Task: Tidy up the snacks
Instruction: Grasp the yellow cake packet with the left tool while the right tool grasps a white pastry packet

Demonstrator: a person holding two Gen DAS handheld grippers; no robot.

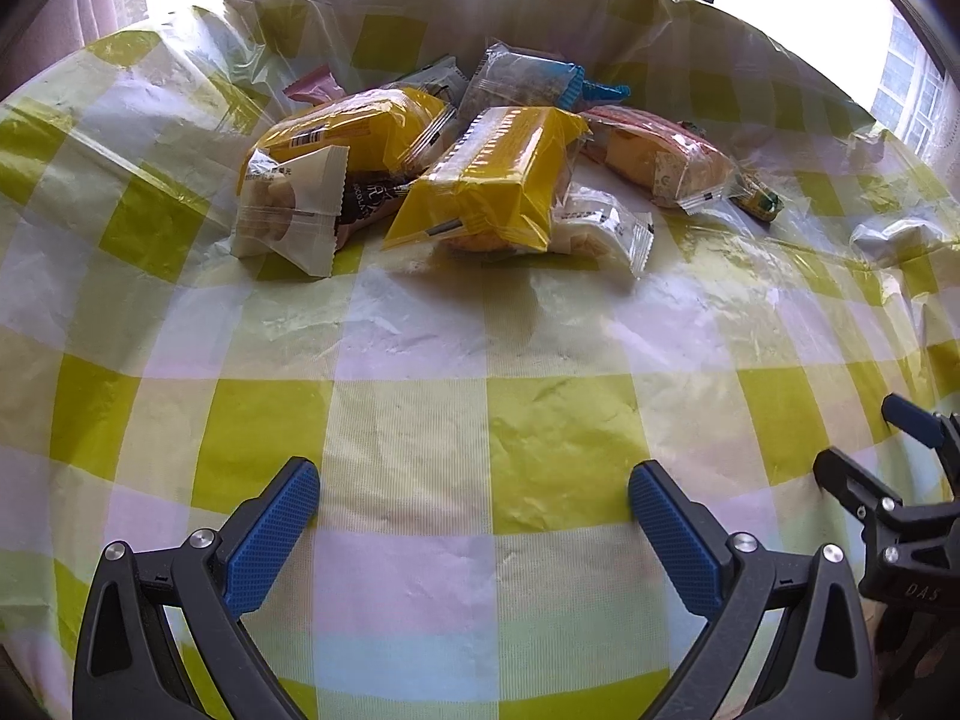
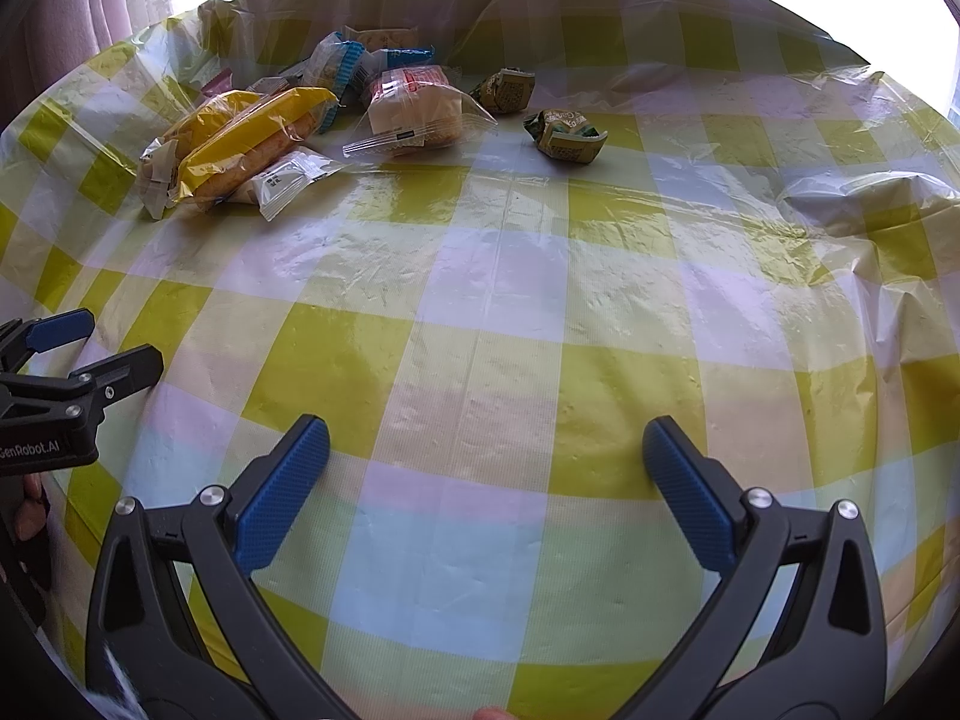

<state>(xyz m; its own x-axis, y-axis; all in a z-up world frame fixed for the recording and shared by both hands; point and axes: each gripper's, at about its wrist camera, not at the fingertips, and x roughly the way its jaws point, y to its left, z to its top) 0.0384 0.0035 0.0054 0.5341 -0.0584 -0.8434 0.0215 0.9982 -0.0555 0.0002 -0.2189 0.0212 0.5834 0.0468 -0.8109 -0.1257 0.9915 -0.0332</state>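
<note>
- On the far side of the checked tablecloth [image 1: 420, 420] I see the snack pile [image 1: 480, 168], well apart from both grippers.
- My left gripper [image 1: 474, 504] hangs low over the bare cloth with its jaws wide apart and nothing between them; the pile lies straight ahead of it.
- My right gripper [image 2: 486, 462] is spread apart too, also empty; the pile [image 2: 300, 120] lies ahead to its left.
- Two small green packets [image 2: 564, 135] lie beside the pile, on its right.
</note>
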